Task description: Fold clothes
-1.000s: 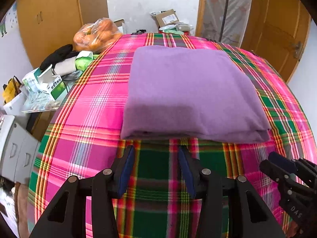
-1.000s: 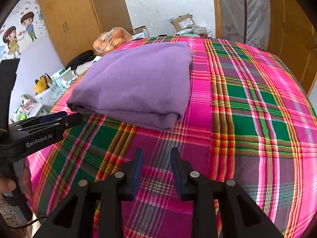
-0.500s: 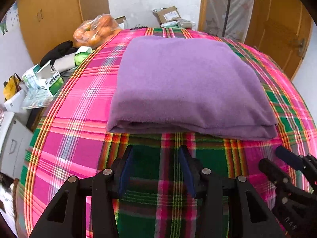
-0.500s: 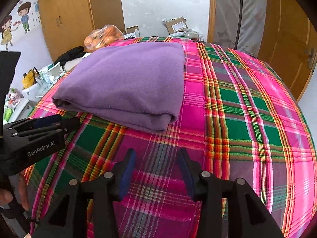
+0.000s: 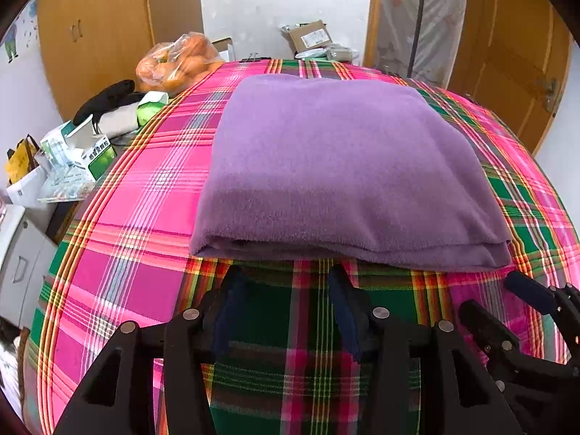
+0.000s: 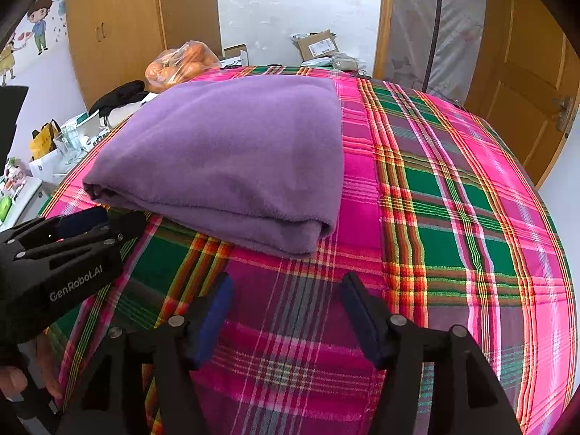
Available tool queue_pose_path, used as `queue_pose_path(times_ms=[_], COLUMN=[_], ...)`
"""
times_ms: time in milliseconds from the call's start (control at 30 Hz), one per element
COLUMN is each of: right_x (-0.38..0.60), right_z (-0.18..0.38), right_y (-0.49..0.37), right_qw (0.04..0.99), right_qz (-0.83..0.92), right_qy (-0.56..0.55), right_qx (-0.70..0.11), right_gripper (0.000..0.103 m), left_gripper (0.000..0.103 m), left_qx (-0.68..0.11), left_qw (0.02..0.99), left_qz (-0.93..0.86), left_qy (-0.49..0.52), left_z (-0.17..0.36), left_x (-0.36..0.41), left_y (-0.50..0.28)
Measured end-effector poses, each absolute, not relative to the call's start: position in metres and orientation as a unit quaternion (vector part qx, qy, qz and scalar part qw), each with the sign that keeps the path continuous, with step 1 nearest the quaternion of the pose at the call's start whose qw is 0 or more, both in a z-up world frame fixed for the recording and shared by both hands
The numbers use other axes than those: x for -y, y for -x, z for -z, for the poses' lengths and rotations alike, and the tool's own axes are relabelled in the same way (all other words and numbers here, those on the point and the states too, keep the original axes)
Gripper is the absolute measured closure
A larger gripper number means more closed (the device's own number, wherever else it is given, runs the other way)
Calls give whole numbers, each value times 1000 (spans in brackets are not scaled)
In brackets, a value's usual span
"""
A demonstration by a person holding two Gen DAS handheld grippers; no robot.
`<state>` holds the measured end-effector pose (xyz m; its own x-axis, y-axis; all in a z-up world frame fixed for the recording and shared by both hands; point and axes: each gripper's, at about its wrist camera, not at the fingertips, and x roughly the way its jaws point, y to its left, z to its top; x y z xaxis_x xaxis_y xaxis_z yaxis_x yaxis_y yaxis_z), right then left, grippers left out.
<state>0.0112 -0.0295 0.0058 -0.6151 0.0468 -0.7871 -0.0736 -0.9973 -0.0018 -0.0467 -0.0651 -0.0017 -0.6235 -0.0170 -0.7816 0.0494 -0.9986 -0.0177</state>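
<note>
We're in a home bedroom: a bed under a pink-and-green plaid cover [image 5: 152,181], wooden wardrobes [image 6: 119,32] along the wall, cartoon children stickers [image 6: 36,27], a bag of oranges [image 5: 174,61] and household boxes [image 5: 83,152] piled alongside.

The folded garment [image 5: 344,166] is solid purple with no pattern. The bed cover [image 6: 453,217] beneath it is plaid: hot pink and green blocks crossed by orange, yellow, white and grey stripes. Each hand-held gripper, left [image 5: 286,311] and right [image 6: 286,311], is black with dark blue finger pads [image 6: 214,311]. The bag of fruit [image 5: 174,61] is clear plastic over orange. The cabinets [image 6: 119,32] are brown wood.
</note>
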Motion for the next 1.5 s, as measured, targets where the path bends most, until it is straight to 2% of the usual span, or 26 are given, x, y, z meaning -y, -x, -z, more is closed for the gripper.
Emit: queue_pose_path(times_ms=[267, 1500], right_x=[25, 26], right_z=[-6, -6], right_y=[-6, -5], right_qw=[35, 34], right_qz=[-898, -898], right_qy=[438, 438], right_qx=[-20, -20], right_gripper=[34, 34], left_gripper=[44, 42], left_qx=[-25, -26], left_qw=[30, 29], left_qz=[904, 904], left_qy=[-426, -426], left_z=[3, 3], left_x=[62, 63], left_y=[46, 48])
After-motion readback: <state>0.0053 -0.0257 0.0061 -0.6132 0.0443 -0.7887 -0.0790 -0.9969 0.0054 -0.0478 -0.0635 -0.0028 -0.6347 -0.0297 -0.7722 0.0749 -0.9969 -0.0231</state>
